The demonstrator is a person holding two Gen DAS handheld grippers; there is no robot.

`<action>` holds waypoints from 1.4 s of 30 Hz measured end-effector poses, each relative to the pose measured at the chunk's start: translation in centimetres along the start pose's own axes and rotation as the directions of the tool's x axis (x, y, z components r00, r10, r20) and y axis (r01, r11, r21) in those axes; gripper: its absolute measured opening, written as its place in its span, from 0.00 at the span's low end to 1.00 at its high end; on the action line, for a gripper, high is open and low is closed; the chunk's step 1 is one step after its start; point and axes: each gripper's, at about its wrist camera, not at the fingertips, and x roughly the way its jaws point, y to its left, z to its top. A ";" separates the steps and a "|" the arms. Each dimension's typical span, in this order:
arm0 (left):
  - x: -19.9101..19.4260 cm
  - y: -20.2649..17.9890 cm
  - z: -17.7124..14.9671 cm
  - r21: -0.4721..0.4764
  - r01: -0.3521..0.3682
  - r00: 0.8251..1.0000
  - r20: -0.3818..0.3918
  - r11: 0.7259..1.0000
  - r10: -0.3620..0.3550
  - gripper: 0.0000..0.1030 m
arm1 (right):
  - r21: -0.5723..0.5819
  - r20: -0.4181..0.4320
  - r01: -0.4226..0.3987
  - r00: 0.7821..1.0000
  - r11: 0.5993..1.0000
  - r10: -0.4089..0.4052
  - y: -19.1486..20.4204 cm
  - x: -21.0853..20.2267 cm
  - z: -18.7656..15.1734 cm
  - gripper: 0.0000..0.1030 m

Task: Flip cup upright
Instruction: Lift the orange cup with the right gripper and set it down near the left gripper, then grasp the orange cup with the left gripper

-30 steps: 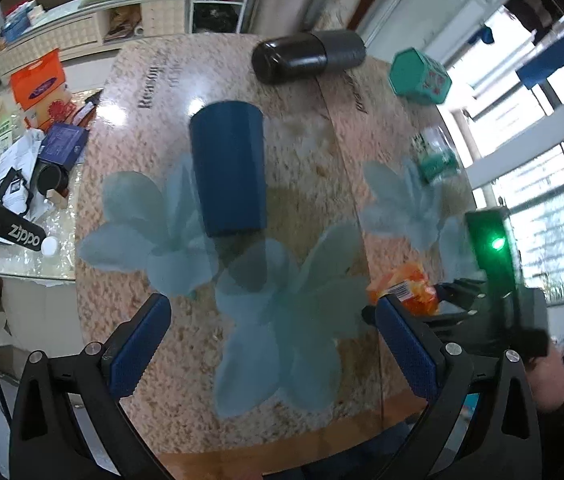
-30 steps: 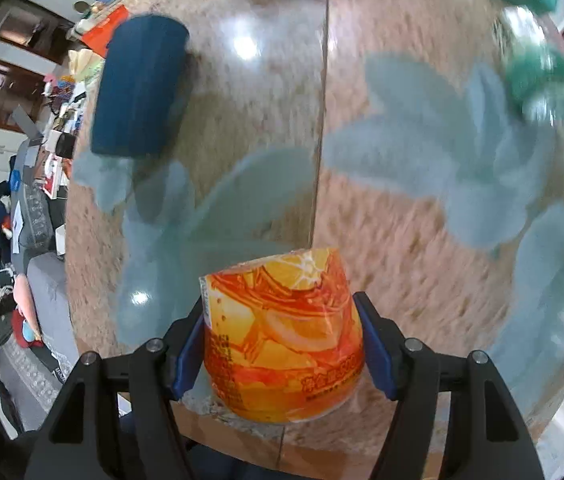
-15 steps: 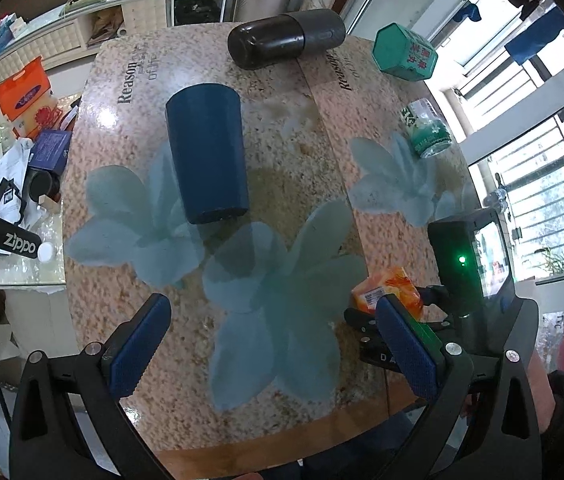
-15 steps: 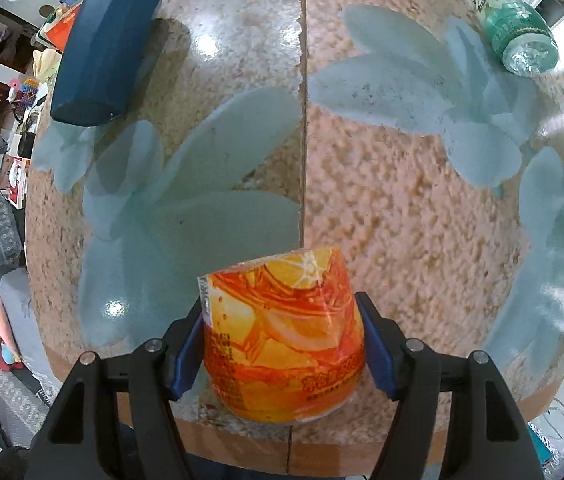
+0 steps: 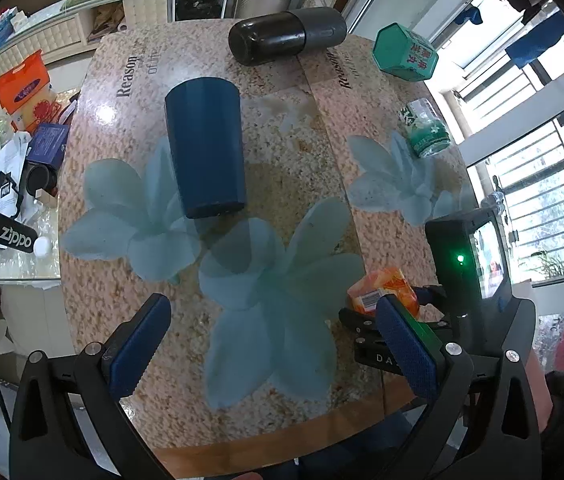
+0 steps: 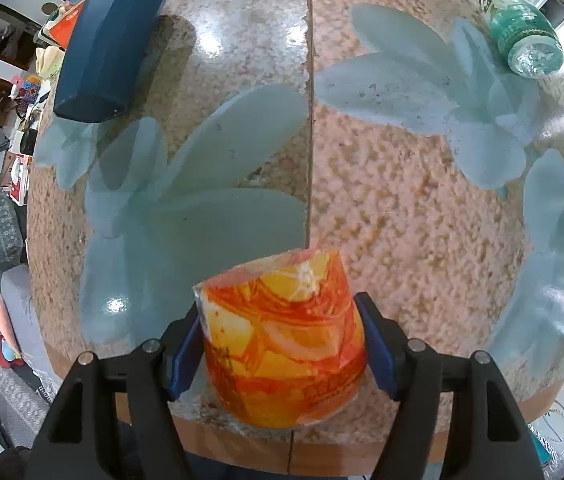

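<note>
An orange cup (image 6: pixel 282 336) with an orange-slice print sits between the blue pads of my right gripper (image 6: pixel 282 354), which is shut on it near the table's front edge; its flat closed end faces away from the camera. In the left wrist view the cup (image 5: pixel 382 290) shows at the right, held by the right gripper. My left gripper (image 5: pixel 270 344) is open and empty above the table's front part. A dark blue cup (image 5: pixel 206 146) lies on its side on the table; it also shows in the right wrist view (image 6: pixel 106 46).
The round table (image 5: pixel 302 128) has a speckled top with pale blue flowers. A black cylinder (image 5: pixel 286 35) lies at the far edge. A green hexagonal box (image 5: pixel 404 53) and a green-labelled bottle (image 5: pixel 426 128) lie at the right. A cluttered glass table (image 5: pixel 10 168) stands to the left.
The right gripper has drawn back toward the table's front edge with the orange cup still in it. The left gripper has pulled back and up a little; its jaws stay open.
</note>
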 end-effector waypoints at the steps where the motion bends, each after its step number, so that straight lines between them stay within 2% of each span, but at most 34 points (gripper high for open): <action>1: 0.0 0.0 0.0 0.000 0.000 1.000 0.002 1.000 0.000 1.00 | 0.001 0.000 0.001 1.000 1.000 -0.001 0.0 -0.1 -0.1 0.77; 2: -0.1 0.0 0.0 0.001 0.002 1.000 0.003 1.000 -0.002 1.00 | 0.003 0.002 0.005 1.000 1.000 -0.005 0.0 -0.1 -0.2 0.84; 3: -0.1 0.0 0.0 0.000 0.002 1.000 0.004 1.000 -0.002 1.00 | 0.003 0.006 0.005 1.000 1.000 -0.005 0.0 -0.3 -0.3 0.87; 13: -0.8 0.0 -0.1 -0.017 0.014 1.000 0.014 1.000 -0.013 1.00 | 0.012 0.042 -0.030 0.999 0.999 0.029 -2.3 -2.9 -1.0 0.90; 19: -2.1 -0.5 0.0 -0.029 0.028 0.999 0.017 0.999 -0.028 1.00 | 0.015 0.092 -0.054 0.994 0.998 0.053 -4.1 -6.9 -2.1 0.90; 25: -3.1 -2.5 0.1 -0.035 0.054 0.998 0.013 0.998 -0.053 1.00 | 0.046 0.148 -0.073 0.987 0.996 0.066 -7.6 -10.0 -4.1 0.91; 34: 0.3 -8.2 0.1 0.011 0.045 0.995 -0.095 0.999 -0.043 1.00 | 0.084 0.191 -0.129 0.975 0.988 0.111 -12.4 -12.6 -6.1 0.95; 38: 2.8 -9.9 -0.2 0.086 0.015 0.988 -0.157 0.996 -0.001 1.00 | 0.092 0.181 -0.158 0.974 0.983 0.139 -13.8 -12.4 -6.4 0.95; 42: 6.1 -10.4 -0.2 0.142 -0.041 0.972 -0.222 0.989 0.072 1.00 | 0.093 0.174 -0.180 0.971 0.979 0.162 -16.2 -12.3 -7.2 0.95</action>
